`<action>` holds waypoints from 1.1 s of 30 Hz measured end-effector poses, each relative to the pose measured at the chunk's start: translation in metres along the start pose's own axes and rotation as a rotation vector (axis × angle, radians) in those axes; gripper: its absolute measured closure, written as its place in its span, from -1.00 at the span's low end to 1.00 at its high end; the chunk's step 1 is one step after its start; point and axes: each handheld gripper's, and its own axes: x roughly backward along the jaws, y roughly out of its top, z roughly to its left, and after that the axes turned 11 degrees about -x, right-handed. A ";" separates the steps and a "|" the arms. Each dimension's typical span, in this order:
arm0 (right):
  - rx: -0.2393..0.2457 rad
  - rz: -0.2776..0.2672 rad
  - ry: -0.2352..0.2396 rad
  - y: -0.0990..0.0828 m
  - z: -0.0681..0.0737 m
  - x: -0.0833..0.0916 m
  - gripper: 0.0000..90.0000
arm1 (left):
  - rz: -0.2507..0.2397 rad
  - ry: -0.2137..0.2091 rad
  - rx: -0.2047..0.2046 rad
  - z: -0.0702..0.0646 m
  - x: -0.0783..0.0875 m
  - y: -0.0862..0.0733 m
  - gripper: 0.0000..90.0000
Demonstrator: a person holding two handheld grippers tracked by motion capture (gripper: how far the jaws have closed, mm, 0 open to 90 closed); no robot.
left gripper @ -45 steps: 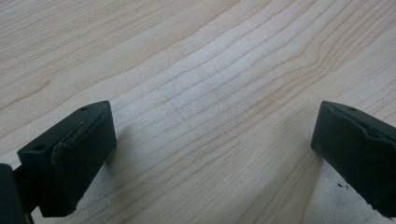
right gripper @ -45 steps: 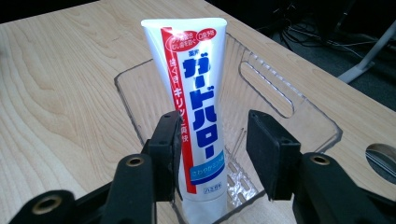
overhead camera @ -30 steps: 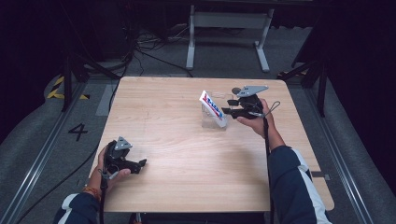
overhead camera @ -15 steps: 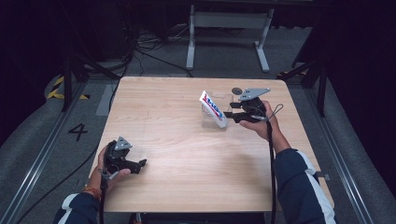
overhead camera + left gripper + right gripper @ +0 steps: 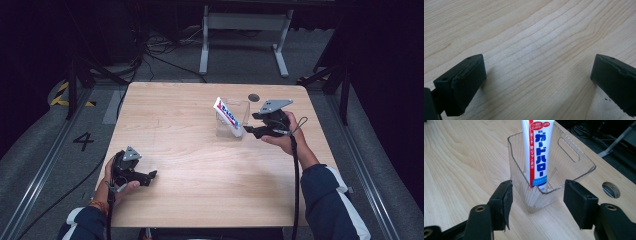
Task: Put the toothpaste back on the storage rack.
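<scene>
Standing in a clear plastic container [image 5: 234,120] right of centre in the high view, the toothpaste tube [image 5: 227,115] leans toward the upper left, its cap end down inside. In the right gripper view the tube [image 5: 537,150] rises at top centre and the container [image 5: 544,175] fills the middle of the frame. The right gripper [image 5: 250,129] sits just right of the container; its jaws have just been opening and now flank the container's near corner without pressing on it. The left gripper [image 5: 150,176], at lower left, rests low over the wooden table [image 5: 200,180] with its jaws spread wide, bare wood between them.
</scene>
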 end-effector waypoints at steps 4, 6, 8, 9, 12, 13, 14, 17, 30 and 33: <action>0.013 0.017 -0.007 -0.005 0.002 0.003 -0.20 | 0.000 0.000 0.000 0.000 0.000 0.000 -0.99; 0.020 0.022 -0.016 -0.008 0.004 0.005 -0.21 | 0.000 0.000 -0.002 0.000 0.000 0.000 -0.99; 0.024 0.027 -0.020 -0.010 0.004 0.006 -0.24 | 0.000 0.000 0.000 0.000 0.000 0.000 -0.99; 0.025 0.025 -0.025 -0.012 0.004 0.007 -0.25 | 0.000 0.000 0.000 0.000 0.000 0.000 -0.99; 0.026 0.026 -0.029 -0.017 0.006 0.010 -0.27 | 0.000 0.000 0.001 0.000 0.000 0.000 -0.99; 0.022 0.028 -0.026 -0.019 0.006 0.011 -0.28 | 0.000 0.000 0.001 0.000 0.000 0.000 -0.99; 0.022 0.028 -0.026 -0.019 0.006 0.011 -0.28 | 0.000 0.000 0.001 0.000 0.000 0.000 -0.99; 0.028 0.035 -0.034 -0.024 0.006 0.013 -0.29 | 0.000 0.000 0.000 0.000 0.000 0.000 -0.99; 0.028 0.056 -0.069 -0.045 0.005 0.025 -0.36 | 0.000 0.000 0.000 0.000 0.000 0.000 -0.99; 0.023 0.061 -0.091 -0.051 0.005 0.028 -0.36 | 0.000 0.000 0.000 0.000 0.000 0.000 -0.99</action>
